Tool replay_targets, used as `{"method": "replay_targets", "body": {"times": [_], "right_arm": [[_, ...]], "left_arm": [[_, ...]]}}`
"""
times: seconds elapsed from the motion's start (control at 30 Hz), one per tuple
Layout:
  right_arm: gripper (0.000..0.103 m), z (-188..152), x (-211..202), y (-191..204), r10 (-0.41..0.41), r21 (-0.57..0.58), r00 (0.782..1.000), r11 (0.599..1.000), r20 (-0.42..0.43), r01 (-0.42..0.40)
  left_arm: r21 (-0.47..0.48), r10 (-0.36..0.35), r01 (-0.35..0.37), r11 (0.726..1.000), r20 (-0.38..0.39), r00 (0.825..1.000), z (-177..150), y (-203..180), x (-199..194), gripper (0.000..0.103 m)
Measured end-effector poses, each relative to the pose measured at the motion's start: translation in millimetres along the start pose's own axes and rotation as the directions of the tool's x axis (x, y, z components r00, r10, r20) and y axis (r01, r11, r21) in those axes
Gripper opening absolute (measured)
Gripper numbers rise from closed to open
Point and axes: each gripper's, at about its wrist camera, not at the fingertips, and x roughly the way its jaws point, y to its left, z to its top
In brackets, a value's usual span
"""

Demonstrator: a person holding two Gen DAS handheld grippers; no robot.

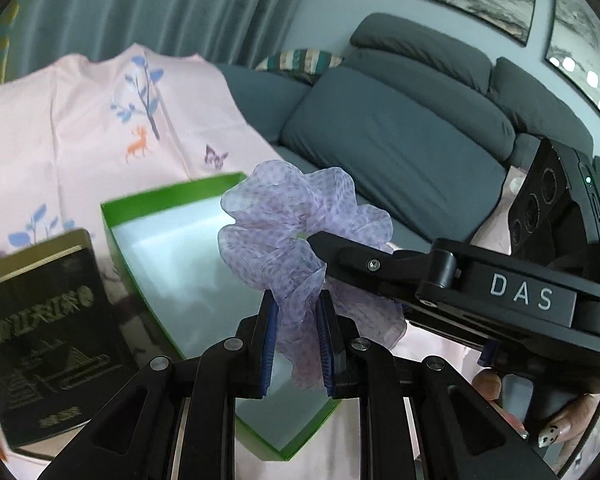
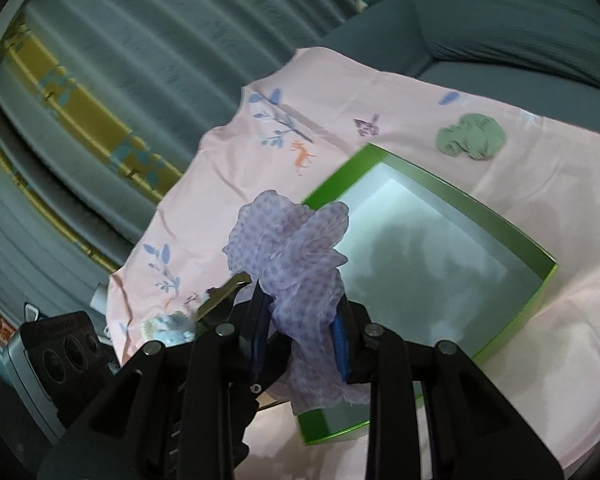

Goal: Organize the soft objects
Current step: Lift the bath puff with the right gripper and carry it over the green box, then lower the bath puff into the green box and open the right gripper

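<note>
A sheer lilac polka-dot scrunchie [image 1: 296,236] is held in the air over an open green box [image 1: 172,204] with a white inside. My left gripper [image 1: 298,328] is shut on its lower folds. My right gripper [image 2: 300,344] is also shut on the scrunchie [image 2: 288,248], and in the left wrist view its fingers [image 1: 340,246] reach in from the right into the scrunchie's middle. The box [image 2: 512,220] holds nothing. A green scrunchie [image 2: 472,136] lies on the pink cloth beyond the box.
A pink printed cloth [image 1: 80,128] covers the surface under the box. A dark tin with gold print [image 1: 48,320] stands left of the box. A grey sofa [image 1: 400,120] lies behind, with curtains [image 2: 100,100] to the left.
</note>
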Motion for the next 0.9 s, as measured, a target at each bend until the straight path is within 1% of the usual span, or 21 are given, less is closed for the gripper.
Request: {"method": "replay_targets", "body": {"times": [0.07, 0.2, 0.4, 0.47, 0.57, 0.6, 0.63, 0.67, 0.7, 0.77, 0.8, 0.83, 0.87, 0.9], "right_arm": [[0.027, -1, 4, -5, -0.030, 0.023, 1.000, 0.999, -0.005, 0.030], [0.029, -1, 7, -12, -0.054, 0.055, 0.998, 0.997, -0.011, 0.055], [0.029, 0, 7, -26, -0.103, 0.095, 0.994, 0.990, -0.019, 0.104], [0.030, 0, 6, -30, -0.125, 0.104, 0.992, 0.987, -0.019, 0.126], [0.034, 0, 5, -37, -0.125, 0.133, 0.992, 0.983, -0.026, 0.128], [0.038, 0, 4, -39, -0.119, 0.141, 0.992, 0.982, -0.028, 0.122], [0.043, 0, 3, -40, -0.116, 0.146, 0.993, 0.982, -0.027, 0.118], [0.048, 0, 2, -41, -0.115, 0.151, 0.993, 0.982, -0.025, 0.117], [0.057, 0, 0, -42, -0.111, 0.158, 0.994, 0.981, -0.019, 0.112], [0.062, 0, -4, -40, -0.100, 0.157, 0.995, 0.982, -0.008, 0.101], [0.066, 0, -5, -39, -0.099, 0.156, 0.995, 0.983, -0.005, 0.098], [0.075, 1, -6, -38, -0.101, 0.153, 0.995, 0.983, 0.000, 0.099], [0.080, 0, -8, -37, -0.103, 0.152, 0.995, 0.983, 0.006, 0.101], [0.088, 0, -10, -36, -0.106, 0.152, 0.994, 0.983, 0.013, 0.103]], "left_arm": [[-0.006, 0.005, -0.005, 1.000, -0.017, 1.000, -2, 1, 8, 0.018], [-0.023, -0.008, 0.006, 1.000, -0.050, 0.999, -5, 3, 18, 0.019], [-0.030, 0.002, -0.005, 1.000, -0.090, 0.996, -8, 2, 30, 0.019], [-0.029, 0.016, -0.018, 0.999, -0.095, 0.995, -11, 1, 32, 0.019], [-0.016, 0.032, -0.033, 0.999, -0.095, 0.995, -12, -2, 33, 0.019], [-0.016, 0.034, -0.035, 0.999, -0.094, 0.995, -12, -1, 33, 0.019], [-0.012, 0.038, -0.040, 0.999, -0.093, 0.995, -12, -1, 32, 0.020], [-0.002, 0.048, -0.048, 0.999, -0.092, 0.995, -13, -1, 30, 0.027], [0.002, 0.051, -0.051, 0.999, -0.083, 0.995, -13, -1, 28, 0.030], [0.000, 0.051, -0.052, 0.999, -0.065, 0.997, -15, 1, 24, 0.043], [-0.003, 0.054, -0.054, 0.999, -0.064, 0.997, -15, 3, 22, 0.047], [-0.002, 0.057, -0.057, 0.998, -0.066, 0.996, -14, 4, 20, 0.056], [0.002, 0.059, -0.059, 0.998, -0.068, 0.996, -13, 4, 19, 0.065], [0.011, 0.063, -0.062, 0.998, -0.066, 0.996, -13, 3, 16, 0.069]]}}
